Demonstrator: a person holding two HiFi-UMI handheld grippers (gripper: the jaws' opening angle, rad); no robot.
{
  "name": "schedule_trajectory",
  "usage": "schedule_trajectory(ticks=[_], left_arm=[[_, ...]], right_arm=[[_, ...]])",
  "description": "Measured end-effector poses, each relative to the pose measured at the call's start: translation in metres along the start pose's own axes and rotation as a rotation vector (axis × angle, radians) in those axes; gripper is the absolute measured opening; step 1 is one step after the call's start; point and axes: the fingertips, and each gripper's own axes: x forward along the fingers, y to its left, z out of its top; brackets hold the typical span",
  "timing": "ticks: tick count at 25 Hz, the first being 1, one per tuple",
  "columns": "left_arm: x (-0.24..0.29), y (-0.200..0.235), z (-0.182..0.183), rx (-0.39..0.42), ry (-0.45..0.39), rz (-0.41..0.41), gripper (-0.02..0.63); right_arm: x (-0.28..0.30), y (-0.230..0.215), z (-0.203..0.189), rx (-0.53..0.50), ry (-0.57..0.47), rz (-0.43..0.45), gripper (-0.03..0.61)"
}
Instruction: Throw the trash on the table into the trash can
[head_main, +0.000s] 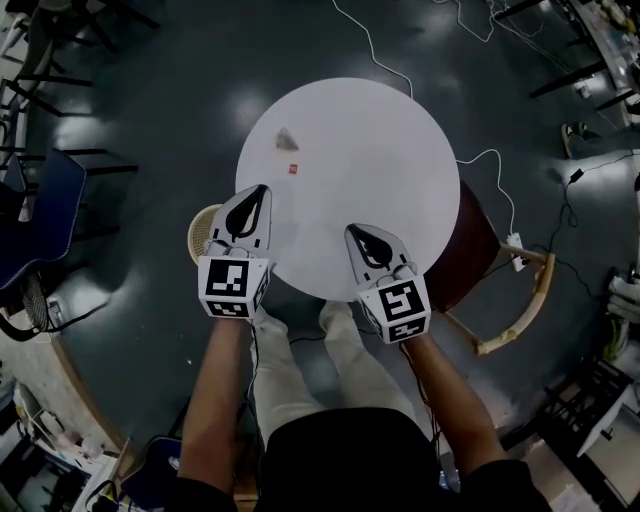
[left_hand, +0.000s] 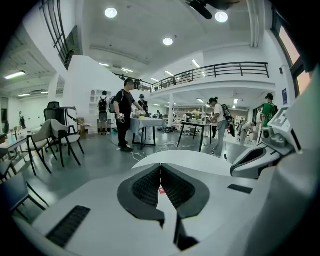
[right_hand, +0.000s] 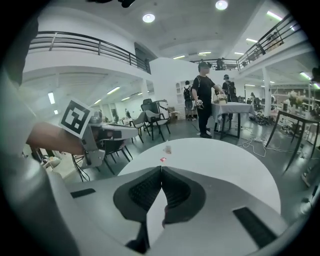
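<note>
Closest in, both forearms reach forward, and each marker cube covers the hand behind it. The left claw is pressed together with nothing in it, its tip over the near rim of the round white counter. The right claw is likewise closed and empty, at the same near rim.

Under the left claw sits the trash can, on the floor just beside the counter. Only a pale curved rim shows; the claw and the counter's edge hide the rest.

Farther across the top lie a small red scrap and, just beyond it, a crumpled wrapper, too small to make out. Both are well apart from either claw.

To the right, a chair is half tucked beneath the counter. White cables trail over the dark floor beyond.
</note>
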Motion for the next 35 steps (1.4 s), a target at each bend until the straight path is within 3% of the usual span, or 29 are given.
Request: schedule_trajectory(ticks=[10, 14, 20, 25, 31, 35], left_arm=[[0.075, 0.012, -0.028, 0.067, 0.032, 0.002, 0.018], [0.104, 0.021, -0.037, 0.025, 0.062, -0.027, 0.167], [0.147, 0.027, -0.057, 0.044, 0.129, -0.035, 0.255], [0.166, 0.026, -0.071, 0.077, 0.177, -0.038, 0.27], [0.172, 0.023, -0.083, 0.176, 0.256, 0.003, 0.27], [0.175, 0.026, -0.084, 0.191, 0.279, 0.028, 0.259]], right_arm=[[0.017, -0.025, -0.039, 0.038, 0.03, -0.015, 0.018], [0.023, -0.031, -0.049, 0.048, 0.043, -0.022, 0.018], [0.027, -0.047, -0.068, 0.068, 0.063, -0.027, 0.018], [0.034, -0.054, -0.075, 0.074, 0.07, -0.03, 0.018], [0.033, -0.054, -0.079, 0.086, 0.074, -0.029, 0.018], [0.032, -0.053, -0.081, 0.091, 0.08, -0.029, 0.018]])
